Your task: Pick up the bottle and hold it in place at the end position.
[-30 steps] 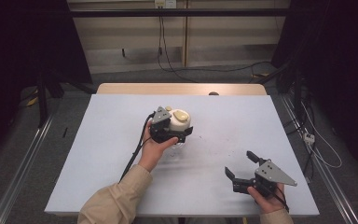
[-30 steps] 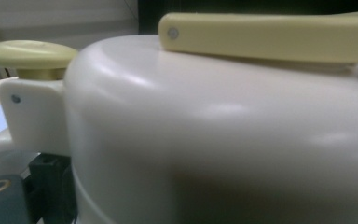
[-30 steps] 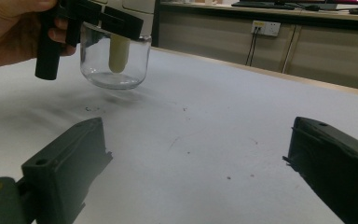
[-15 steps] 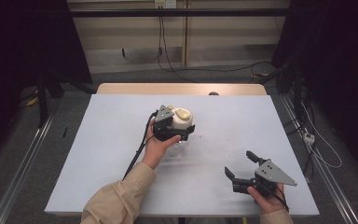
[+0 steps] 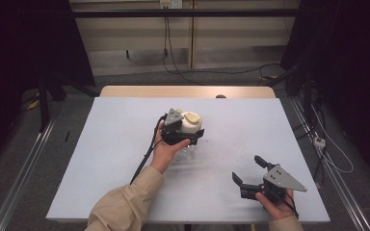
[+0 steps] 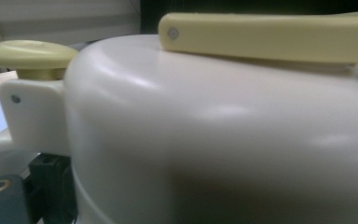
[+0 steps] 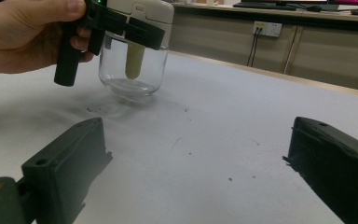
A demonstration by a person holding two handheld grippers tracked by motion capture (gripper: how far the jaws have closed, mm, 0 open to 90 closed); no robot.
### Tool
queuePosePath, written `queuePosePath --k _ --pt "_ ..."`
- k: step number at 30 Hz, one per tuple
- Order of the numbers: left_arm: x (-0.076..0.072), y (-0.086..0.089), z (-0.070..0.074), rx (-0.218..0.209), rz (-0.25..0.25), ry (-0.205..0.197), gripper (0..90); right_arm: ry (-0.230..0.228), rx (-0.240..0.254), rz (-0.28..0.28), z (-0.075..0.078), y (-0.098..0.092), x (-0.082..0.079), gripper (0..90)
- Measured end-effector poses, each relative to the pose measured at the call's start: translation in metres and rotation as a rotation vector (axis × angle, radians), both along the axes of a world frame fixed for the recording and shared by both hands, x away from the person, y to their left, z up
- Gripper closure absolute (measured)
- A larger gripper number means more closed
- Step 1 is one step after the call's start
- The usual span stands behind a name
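While the left gripper [image 5: 187,136] has its jaws clamped around the cream-coloured top [image 5: 191,122] of a small hand chopper, the glass bowl [image 7: 131,70] beneath that top hangs just clear of the bench [image 5: 115,144], tilted slightly, near the middle of the white surface. Seen from the right gripper view, the black jaws cross the cream top from either side just above the rim of the bowl, and a pale blade shaft [image 7: 134,61] runs down inside the clear glass along the chopper's upright long axis. The left gripper view sits hard against the cream dome [image 6: 223,135], with a yellow-green handle [image 6: 270,31] lying flat across its crown and a round knob [image 6: 28,55] of the same colour off to one side. The right gripper [image 5: 250,179] rests low at the near right corner of the bench, its jaws spread wide and holding nothing, pointed across the bare surface toward the chopper. The chopper lies ahead and to the left of those open jaws, well apart from them, so the left hand [image 5: 166,149] is plainly the nearer one. Any joining move by the right gripper would likely have to travel forward and leftward, and would meet the glass bowl side-on, below the clamped top.
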State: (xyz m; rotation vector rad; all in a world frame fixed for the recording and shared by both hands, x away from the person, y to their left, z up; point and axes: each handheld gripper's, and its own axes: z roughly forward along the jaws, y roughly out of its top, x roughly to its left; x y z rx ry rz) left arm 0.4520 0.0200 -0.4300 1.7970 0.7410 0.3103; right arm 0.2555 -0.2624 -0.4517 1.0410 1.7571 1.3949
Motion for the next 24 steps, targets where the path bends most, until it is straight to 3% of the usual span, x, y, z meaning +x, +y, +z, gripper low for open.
queuePosePath --k 9,24 --pt "0.003 -0.003 -0.002 -0.013 0.006 -0.004 6.1 -0.001 0.0 0.002 0.0 0.0 0.0 3.9" --pt "0.008 -0.009 -0.01 0.006 0.013 -0.004 6.1 -0.001 -0.002 0.004 0.0 0.0 0.0 4.0"
